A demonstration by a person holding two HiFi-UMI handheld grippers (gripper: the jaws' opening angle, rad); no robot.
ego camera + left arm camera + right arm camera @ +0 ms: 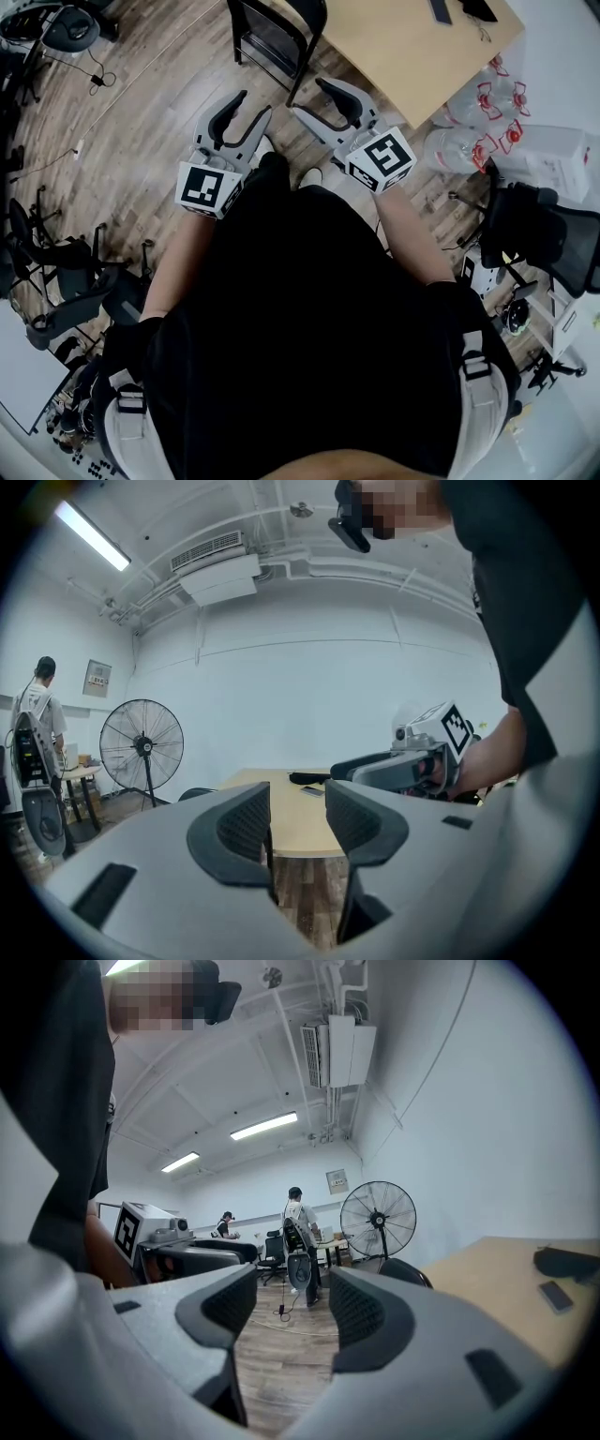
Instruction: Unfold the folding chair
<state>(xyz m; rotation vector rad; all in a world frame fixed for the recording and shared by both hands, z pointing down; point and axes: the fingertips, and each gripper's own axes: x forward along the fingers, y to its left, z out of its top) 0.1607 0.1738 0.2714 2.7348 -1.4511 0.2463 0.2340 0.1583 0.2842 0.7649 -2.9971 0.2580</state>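
A black metal-framed chair (274, 36) stands on the wood floor against the near edge of a light wooden table (412, 52), ahead of both grippers. Its dark rounded back shows in the left gripper view (195, 793) and in the right gripper view (409, 1273). My left gripper (248, 106) is held out in front of the person's body, jaws apart with nothing between them (298, 822). Beside it my right gripper (310, 99) is open wider and is also empty (292, 1312). Both grippers are short of the chair and touch nothing.
Large water bottles (469, 141) and a white box stand to the table's right. Office chairs crowd the left (66, 281) and right (548, 234) sides. Cables lie on the floor at upper left. A pedestal fan (141, 747) and two people (298, 1232) are farther off.
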